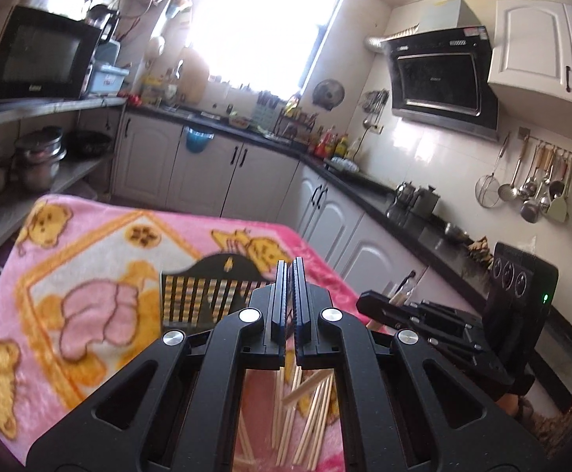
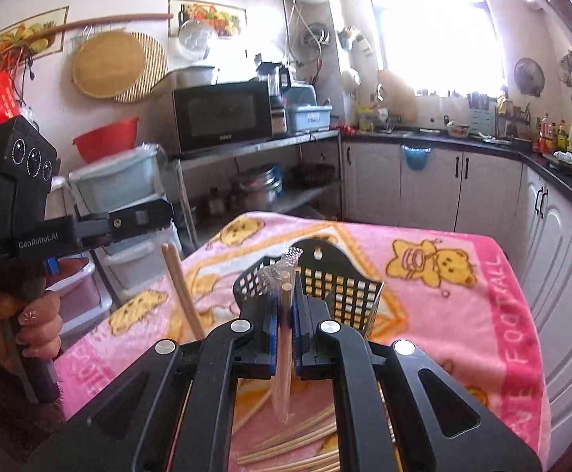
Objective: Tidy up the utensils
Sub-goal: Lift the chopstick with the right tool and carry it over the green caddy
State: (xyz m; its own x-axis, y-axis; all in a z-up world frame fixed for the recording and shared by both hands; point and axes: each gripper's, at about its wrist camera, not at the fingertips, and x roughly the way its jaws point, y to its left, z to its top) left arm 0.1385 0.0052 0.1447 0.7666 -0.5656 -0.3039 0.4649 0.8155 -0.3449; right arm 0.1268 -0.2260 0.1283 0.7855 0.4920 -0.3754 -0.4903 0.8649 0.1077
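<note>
My right gripper (image 2: 286, 292) is shut on a pair of chopsticks in a clear plastic sleeve (image 2: 287, 338), which stands upright between the blue pads. It is raised over a black perforated holder (image 2: 337, 287) that lies on the pink blanket (image 2: 463, 314). My left gripper (image 1: 290, 265) has its jaws pressed together. In the right wrist view the left gripper (image 2: 164, 216) is at the left, with two bare chopsticks (image 2: 181, 295) hanging slanted just beneath its fingers. Loose chopsticks (image 1: 317, 424) lie in a pile on the blanket below both grippers. The right gripper (image 1: 364, 303) shows at the right of the left wrist view.
A person's hand (image 2: 30, 326) holds the left gripper's handle. White cabinets under a dark counter (image 1: 364, 181) run along the right and far side. A metal shelf with a microwave (image 2: 223, 114) and stacked plastic bins (image 2: 120, 185) stand to the left of the table.
</note>
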